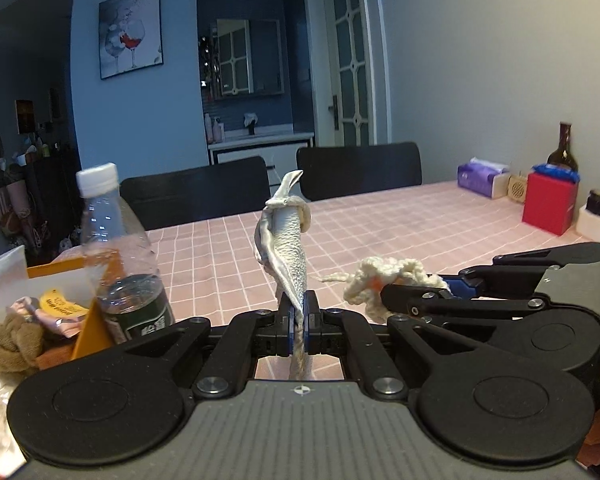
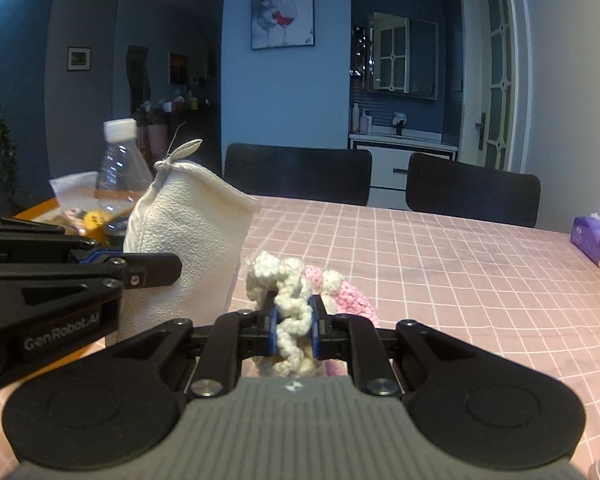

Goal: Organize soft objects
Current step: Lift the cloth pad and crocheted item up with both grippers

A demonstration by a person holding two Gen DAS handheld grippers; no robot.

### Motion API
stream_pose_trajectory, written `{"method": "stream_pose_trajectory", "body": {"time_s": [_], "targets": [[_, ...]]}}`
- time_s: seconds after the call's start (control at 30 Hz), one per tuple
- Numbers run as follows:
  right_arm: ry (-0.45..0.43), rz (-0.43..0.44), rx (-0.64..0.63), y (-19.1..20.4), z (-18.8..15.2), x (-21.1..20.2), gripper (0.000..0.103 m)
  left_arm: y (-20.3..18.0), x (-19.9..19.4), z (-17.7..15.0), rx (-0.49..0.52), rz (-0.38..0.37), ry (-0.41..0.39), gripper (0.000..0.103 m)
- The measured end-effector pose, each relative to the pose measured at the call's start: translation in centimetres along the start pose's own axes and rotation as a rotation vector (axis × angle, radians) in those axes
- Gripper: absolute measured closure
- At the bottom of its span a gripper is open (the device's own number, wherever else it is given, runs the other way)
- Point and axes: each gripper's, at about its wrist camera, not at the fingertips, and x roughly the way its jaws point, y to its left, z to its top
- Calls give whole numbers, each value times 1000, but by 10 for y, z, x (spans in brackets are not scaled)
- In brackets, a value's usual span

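Pinching a white textured pouch (image 1: 286, 240), the left hand-held gripper (image 1: 299, 322) was clamped tight on the cloth, which stood upright above the closed jaws with its drawstring tip at the top and a bit hanging below. Seen from the right wrist, the same pouch (image 2: 188, 240) was held up off the desk (image 2: 460, 280), flat side facing, beside the left hand-held gripper (image 2: 156, 270).

The right hand-held gripper (image 2: 294, 322) was gripping a cream and pink crocheted piece (image 2: 292, 304), jaws pressed on the cream yarn, pink part sticking out to the right of the jaws. In the left wrist view that crocheted piece (image 1: 380, 280) bunched out from the right hand-held gripper (image 1: 384, 294), just right of the pouch; could not tell if the two touched.

Desk had a pink grid cloth. Far left: an orange box (image 1: 88, 320) with a brown knotted soft item (image 1: 14, 340) at its edge, a clear water bottle (image 1: 120, 256) standing next to it. Far right: a purple tissue pack (image 1: 480, 178), a red box (image 1: 550, 208), a dark bottle (image 1: 563, 152). Two black chairs (image 1: 356, 168) behind the desk.
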Motion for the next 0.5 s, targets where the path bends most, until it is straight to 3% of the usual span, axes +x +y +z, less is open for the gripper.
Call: {"method": "stream_pose_trajectory", "body": {"time_s": [0.23, 0.5], "targets": [[-37, 53, -10, 16, 3, -27, 90, 10, -45, 1, -37, -6, -70, 99], [-86, 141, -44, 52, 13, -52, 90, 32, -96, 7, -50, 54, -171, 99]]}}
